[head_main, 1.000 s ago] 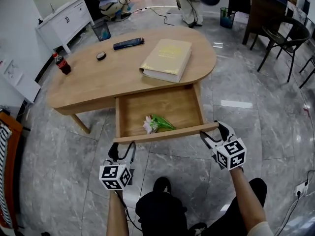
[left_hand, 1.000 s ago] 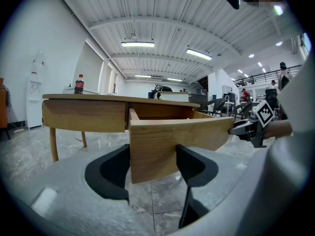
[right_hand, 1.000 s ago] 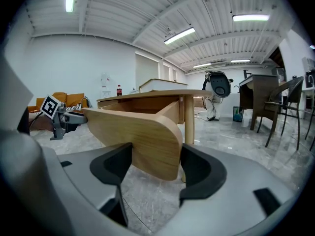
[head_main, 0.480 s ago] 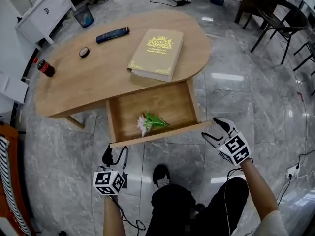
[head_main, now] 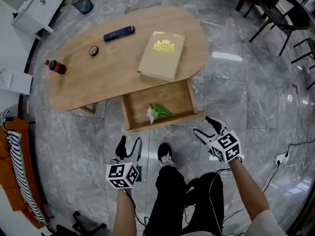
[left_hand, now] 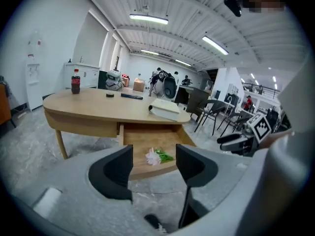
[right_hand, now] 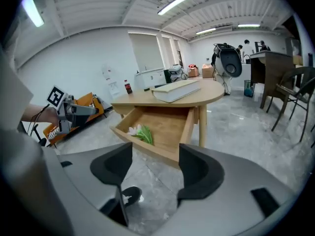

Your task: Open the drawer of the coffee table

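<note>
Drawer [head_main: 165,122] stands pulled out from the coffee table's [head_main: 118,58] near edge. Left gripper [head_main: 130,144] and right gripper [head_main: 204,127] hover nearer, jaws apart, empty. Looks done; no extra tug needed.

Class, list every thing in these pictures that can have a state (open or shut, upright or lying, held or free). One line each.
drawer: pulled open
flower: lying inside the drawer
book: closed, flat on the coffee table
bottle: upright, cap on
left gripper: open, empty, clear of the drawer
right gripper: open, empty, clear of the drawer
</note>
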